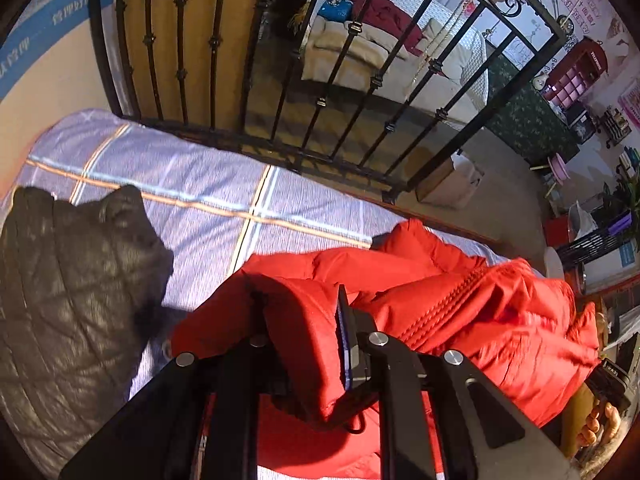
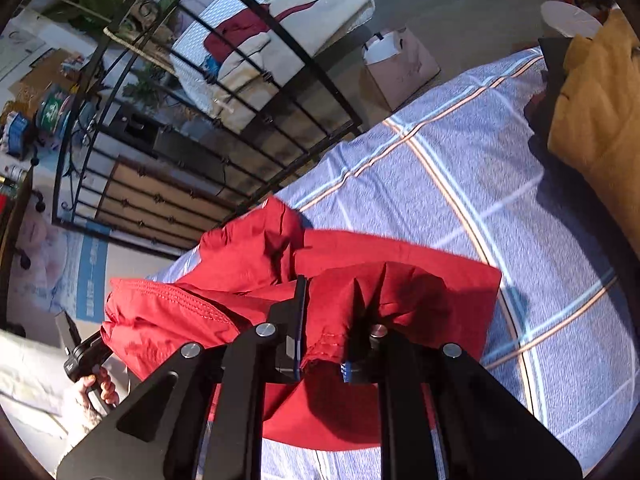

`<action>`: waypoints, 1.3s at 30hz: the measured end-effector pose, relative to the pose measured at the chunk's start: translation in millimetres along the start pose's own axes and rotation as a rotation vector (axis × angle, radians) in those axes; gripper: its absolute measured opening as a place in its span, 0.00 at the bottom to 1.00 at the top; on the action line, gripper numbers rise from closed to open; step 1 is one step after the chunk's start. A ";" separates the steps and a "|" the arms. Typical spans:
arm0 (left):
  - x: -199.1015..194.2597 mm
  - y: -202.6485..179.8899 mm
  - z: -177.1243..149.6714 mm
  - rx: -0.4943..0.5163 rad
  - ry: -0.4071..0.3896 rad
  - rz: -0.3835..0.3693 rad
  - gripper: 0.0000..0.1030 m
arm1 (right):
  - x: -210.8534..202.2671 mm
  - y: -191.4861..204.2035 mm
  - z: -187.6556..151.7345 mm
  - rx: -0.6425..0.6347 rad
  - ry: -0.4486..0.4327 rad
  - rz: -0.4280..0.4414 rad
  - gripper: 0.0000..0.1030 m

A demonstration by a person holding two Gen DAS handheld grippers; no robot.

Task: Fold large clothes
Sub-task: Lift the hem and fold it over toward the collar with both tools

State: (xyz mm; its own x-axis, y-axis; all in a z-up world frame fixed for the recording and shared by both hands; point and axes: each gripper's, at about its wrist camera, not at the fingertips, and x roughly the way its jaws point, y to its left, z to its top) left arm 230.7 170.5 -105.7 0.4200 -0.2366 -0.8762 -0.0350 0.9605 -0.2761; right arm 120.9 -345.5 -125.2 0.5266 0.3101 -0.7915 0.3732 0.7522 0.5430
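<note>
A red puffer jacket (image 1: 472, 300) hangs bunched over the blue plaid bedsheet (image 1: 208, 196). My left gripper (image 1: 304, 332) is shut on a fold of its red fabric, which drapes over and between the fingers. My right gripper (image 2: 324, 320) is shut on another edge of the same red jacket (image 2: 400, 280), with cloth pinched between the pads and hanging below. The jacket stretches between the two grippers, its zipper line showing in the left wrist view. A hand (image 2: 94, 390) holding the other gripper's handle shows at the lower left of the right wrist view.
A black quilted jacket (image 1: 68, 292) lies on the bed to the left. A mustard garment (image 2: 596, 120) sits on the bed's far right. A black iron bed rail (image 1: 320, 100) borders the bed, with a cardboard box (image 2: 400, 68) on the floor beyond.
</note>
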 end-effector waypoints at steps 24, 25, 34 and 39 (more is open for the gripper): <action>146.0 -16.8 53.4 0.002 0.156 0.181 0.16 | 150.0 -21.7 72.1 0.108 0.159 -0.206 0.13; 149.1 -15.3 53.3 -0.002 0.157 0.176 0.16 | 153.9 -22.6 72.1 0.108 0.163 -0.211 0.13; 153.0 -10.7 54.4 0.001 0.181 0.131 0.16 | 173.0 -26.7 63.9 0.098 0.193 -0.243 0.13; 123.5 15.0 62.6 -0.147 0.152 -0.017 0.21 | 170.7 -35.4 63.9 0.152 0.210 -0.212 0.15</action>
State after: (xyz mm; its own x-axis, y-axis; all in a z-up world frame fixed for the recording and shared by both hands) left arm 338.8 164.8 -193.2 0.2800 -0.2832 -0.9173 -0.1653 0.9270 -0.3366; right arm 246.4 -356.3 -261.6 0.2622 0.2804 -0.9234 0.5757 0.7225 0.3829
